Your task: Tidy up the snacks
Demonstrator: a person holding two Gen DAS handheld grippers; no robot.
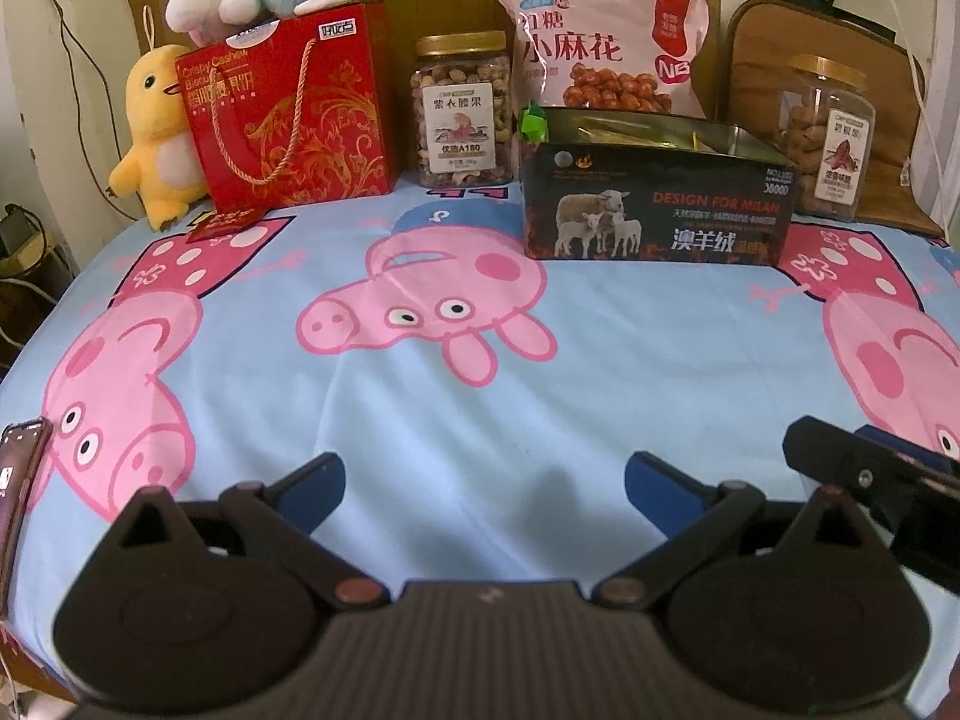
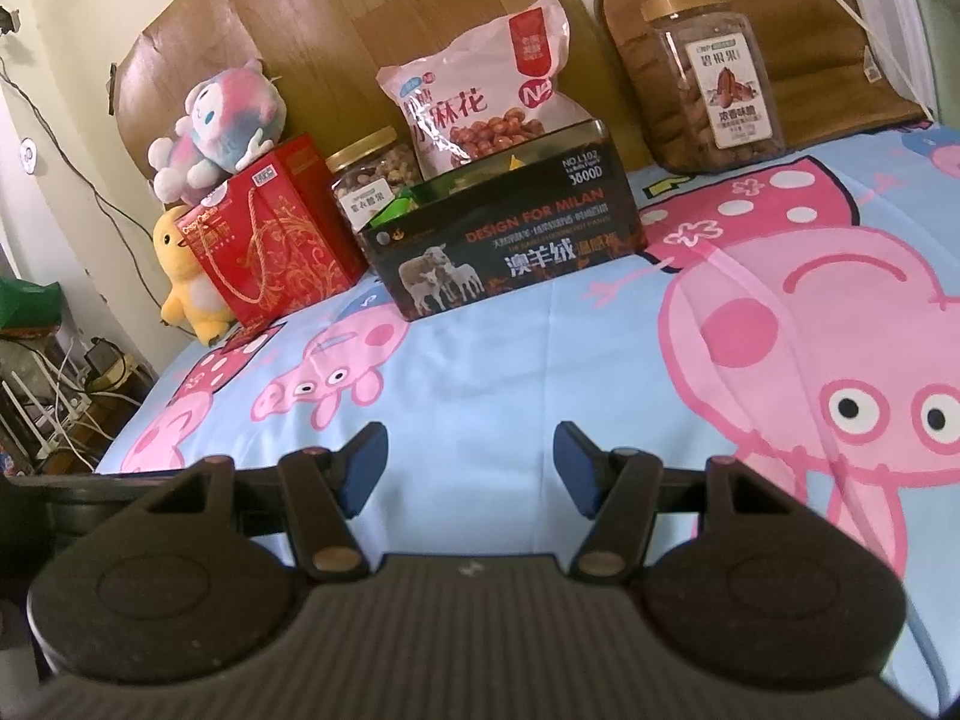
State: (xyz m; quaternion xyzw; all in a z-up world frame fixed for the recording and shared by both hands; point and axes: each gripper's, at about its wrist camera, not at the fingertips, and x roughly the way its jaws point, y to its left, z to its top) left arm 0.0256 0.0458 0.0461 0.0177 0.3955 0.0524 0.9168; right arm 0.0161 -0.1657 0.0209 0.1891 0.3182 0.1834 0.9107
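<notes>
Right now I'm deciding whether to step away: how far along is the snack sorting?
Barely begun, it seems. Done: the dark open box already holds a few small packets. In hand: nothing; left gripper and right gripper are open and empty above the sheet. Left: cashew jar, pink snack bag, pecan jar and red gift bag sit outside the box.

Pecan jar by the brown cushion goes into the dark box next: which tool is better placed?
Probably right. In the right wrist view the pecan jar stands close ahead-right of the open right tool; from the left tool it sits at the far right edge, beyond the dark box.
</notes>
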